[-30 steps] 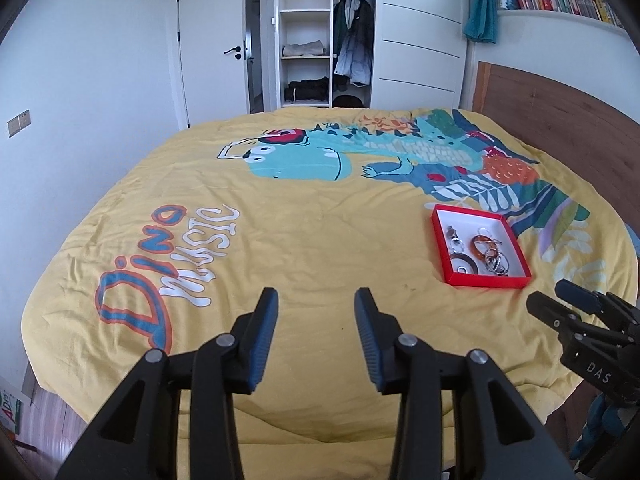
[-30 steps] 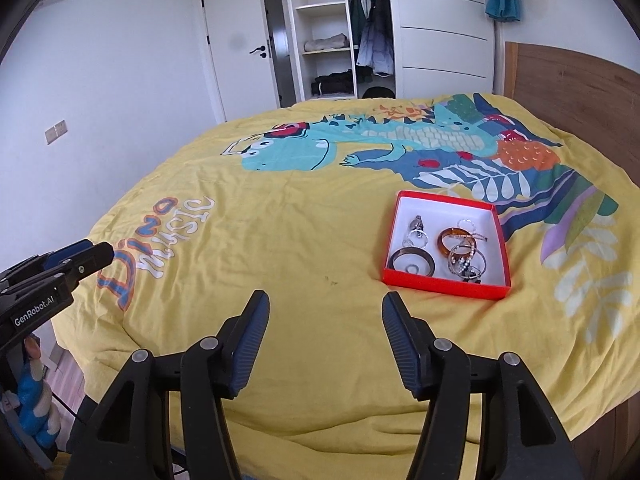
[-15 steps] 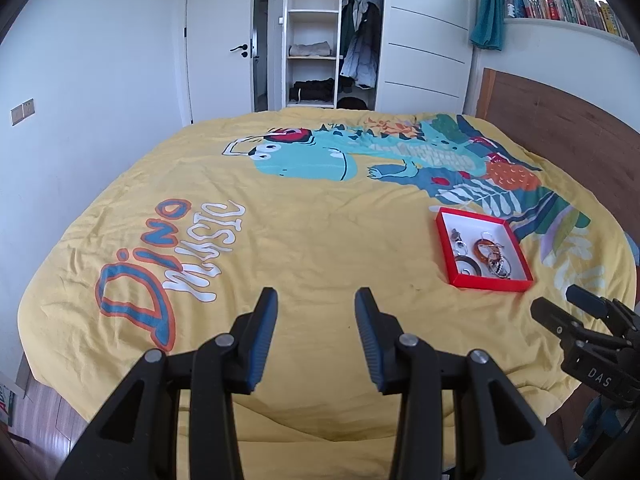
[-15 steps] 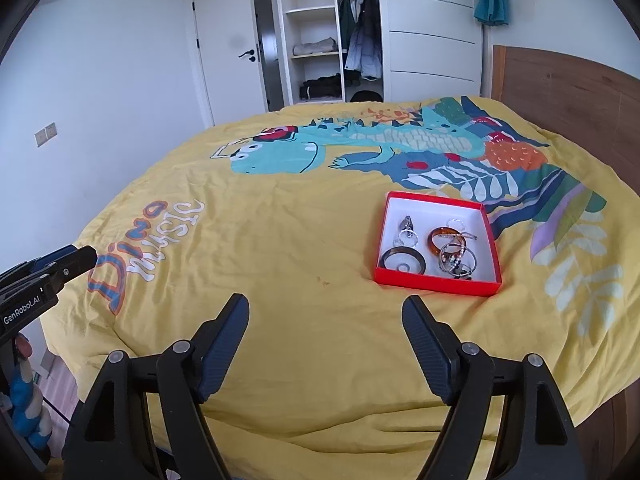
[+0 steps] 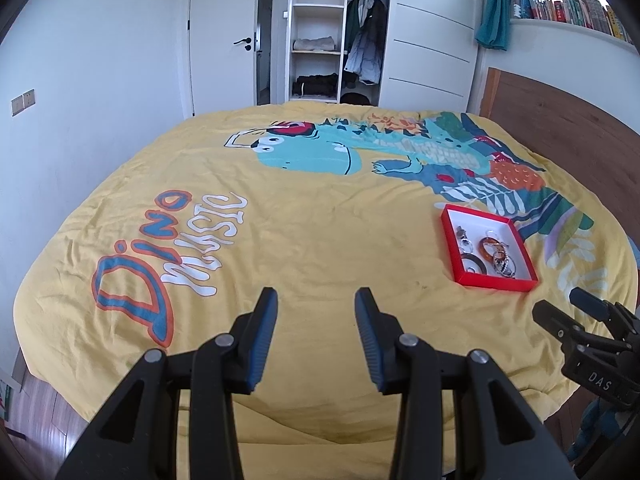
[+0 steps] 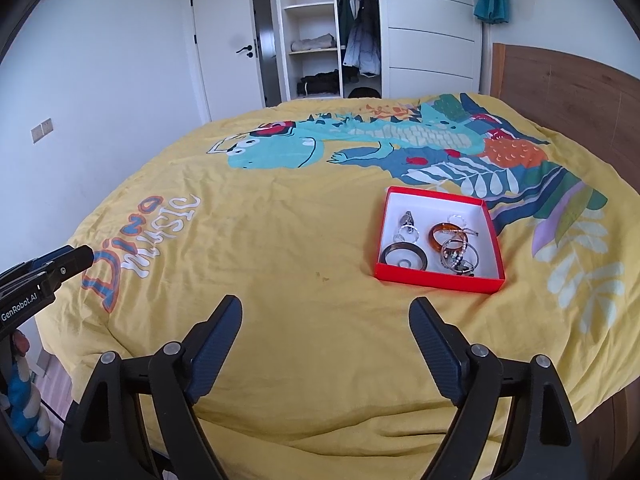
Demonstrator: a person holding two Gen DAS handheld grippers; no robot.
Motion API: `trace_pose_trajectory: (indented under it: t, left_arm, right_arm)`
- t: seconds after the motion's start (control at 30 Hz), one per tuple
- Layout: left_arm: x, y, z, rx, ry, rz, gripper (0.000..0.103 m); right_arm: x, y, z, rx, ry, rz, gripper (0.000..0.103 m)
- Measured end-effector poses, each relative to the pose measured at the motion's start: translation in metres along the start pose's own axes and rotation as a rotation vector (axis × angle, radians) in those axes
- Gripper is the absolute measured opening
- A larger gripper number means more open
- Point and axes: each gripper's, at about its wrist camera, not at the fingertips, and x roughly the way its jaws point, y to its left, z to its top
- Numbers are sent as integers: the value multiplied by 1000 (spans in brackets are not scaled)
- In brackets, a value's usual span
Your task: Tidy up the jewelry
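Note:
A red tray [image 6: 438,281] with a white inside lies on the yellow bedspread, right of centre. It holds several pieces of jewelry: an amber bangle [image 6: 446,235], a dark bangle [image 6: 403,257], silver rings and bracelets [image 6: 459,258]. The tray also shows in the left wrist view [image 5: 496,281]. My right gripper [image 6: 325,314] is wide open and empty, above the bed's near edge, short of the tray. My left gripper [image 5: 316,306] is open and empty, over the bed's near edge, left of the tray.
The yellow dinosaur-print bedspread [image 6: 280,240] covers the whole bed. A wooden headboard [image 6: 568,92] stands at the right. An open wardrobe [image 6: 332,36] and a white door [image 6: 228,48] are beyond the bed. A white wall runs along the left.
My right gripper's jaws have opened much wider. Both grippers have drawn back a little from the bed, so the tray looks slightly farther. The left jaws keep the same gap.

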Motion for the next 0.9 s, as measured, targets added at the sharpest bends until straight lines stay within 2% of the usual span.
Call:
trace_pose_trajectory:
  t: [0.4, 0.9]
  left_arm:
    - [3, -6, -5, 15, -23, -27, 38]
    - [12, -6, -10, 26, 1, -28, 38]
  right_arm:
    - [13, 1, -2, -10, 15, 5, 87]
    - [22, 2, -7, -18, 39, 15, 87]
